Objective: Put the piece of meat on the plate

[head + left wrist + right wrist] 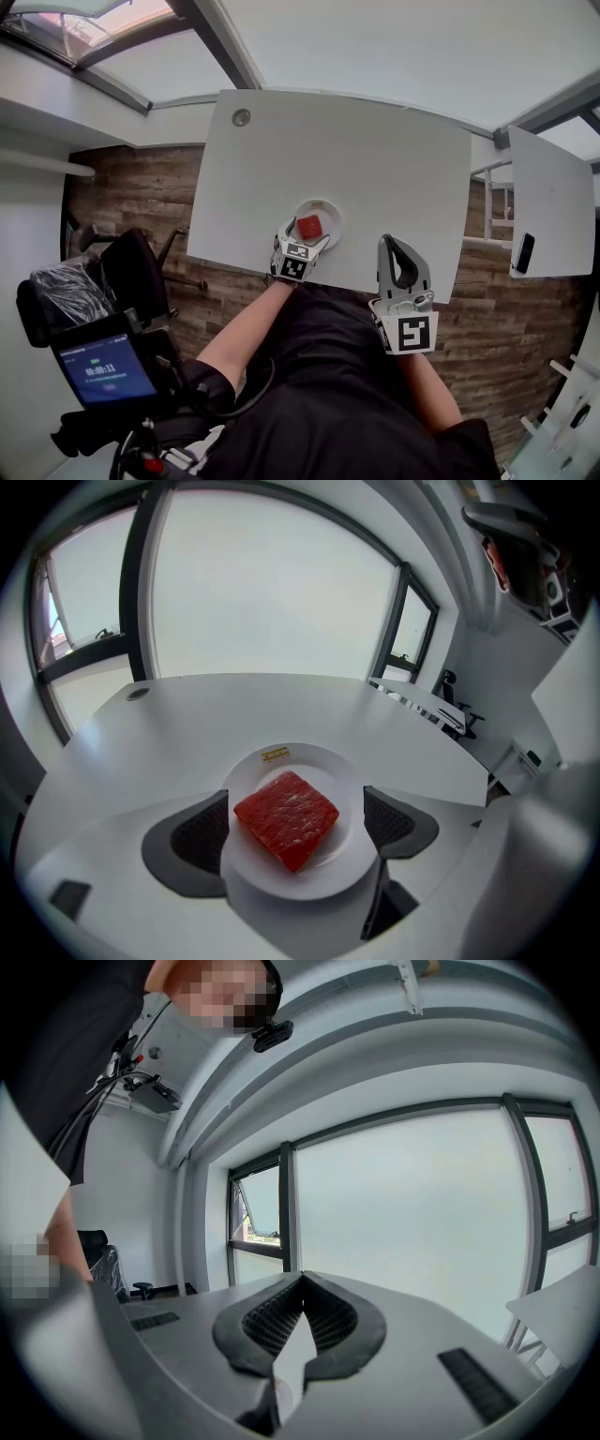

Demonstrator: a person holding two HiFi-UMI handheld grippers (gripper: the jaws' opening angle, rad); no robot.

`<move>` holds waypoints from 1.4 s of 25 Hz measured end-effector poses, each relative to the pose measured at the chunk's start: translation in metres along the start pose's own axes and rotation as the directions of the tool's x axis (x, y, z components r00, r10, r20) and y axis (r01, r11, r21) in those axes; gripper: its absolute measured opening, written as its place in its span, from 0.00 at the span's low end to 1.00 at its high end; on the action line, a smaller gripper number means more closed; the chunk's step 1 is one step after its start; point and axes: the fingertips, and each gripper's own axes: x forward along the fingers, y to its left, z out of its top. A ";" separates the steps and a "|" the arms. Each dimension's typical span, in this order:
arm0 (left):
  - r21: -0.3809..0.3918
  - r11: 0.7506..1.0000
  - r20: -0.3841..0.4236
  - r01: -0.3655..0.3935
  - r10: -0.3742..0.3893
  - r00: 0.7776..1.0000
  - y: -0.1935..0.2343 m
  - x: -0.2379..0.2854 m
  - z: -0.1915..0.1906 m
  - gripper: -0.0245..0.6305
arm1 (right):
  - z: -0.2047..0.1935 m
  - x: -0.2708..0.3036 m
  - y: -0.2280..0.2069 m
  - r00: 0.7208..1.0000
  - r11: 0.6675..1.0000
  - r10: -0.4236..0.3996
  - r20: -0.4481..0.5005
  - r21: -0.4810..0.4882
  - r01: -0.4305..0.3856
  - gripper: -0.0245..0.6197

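Observation:
A red square piece of meat point(286, 817) lies flat on a small white plate point(281, 885) near the front edge of the white table point(375, 169). My left gripper point(298, 825) hangs over the plate, tilted down, with its jaws wide open. Its dark pads point(202, 832) stand either side of the meat without pressing on it. In the head view the meat point(309, 227) shows red between the left gripper's point(305, 236) fingers. My right gripper point(392, 242) rests to the right of the plate point(330, 211), empty, its tips point(301, 1277) closed together.
A round cable hole point(241, 117) sits at the table's far left corner. A second white table point(553, 197) with a dark device point(523, 251) stands to the right. An office chair point(141, 272) and a screen on a stand point(98, 370) are on the left over the wooden floor.

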 end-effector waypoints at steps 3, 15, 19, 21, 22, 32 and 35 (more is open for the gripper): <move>-0.011 1.000 0.013 -0.004 0.004 1.000 0.001 0.000 0.006 0.70 | 0.001 0.004 -0.002 1.000 1.000 0.006 0.000 0.003 -0.006 0.05; -0.072 0.997 0.075 -0.036 0.042 0.996 0.007 -0.019 0.020 0.70 | 0.004 -0.001 0.005 1.000 1.000 0.020 0.015 -0.008 -0.019 0.05; -0.050 0.997 0.065 -0.062 0.065 0.996 0.010 -0.019 0.014 0.70 | 0.003 -0.002 0.005 1.000 1.000 0.026 0.015 -0.009 -0.026 0.05; -0.055 0.996 0.082 -0.072 0.076 0.994 0.012 -0.023 0.018 0.70 | 0.004 -0.002 0.006 1.000 1.000 0.026 0.015 -0.010 -0.026 0.05; -0.062 0.995 0.087 -0.074 0.079 0.993 0.013 -0.025 0.020 0.70 | 0.004 -0.002 0.007 1.000 1.000 0.026 0.016 -0.011 -0.026 0.05; -0.081 0.994 0.158 -0.074 0.086 0.984 0.011 -0.043 0.038 0.70 | 0.006 -0.002 0.018 0.999 0.999 0.040 0.027 -0.013 -0.040 0.05; -0.084 0.994 0.180 -0.070 0.084 0.980 0.008 -0.052 0.042 0.70 | 0.008 -0.001 0.019 0.999 0.999 0.040 0.032 -0.014 -0.040 0.05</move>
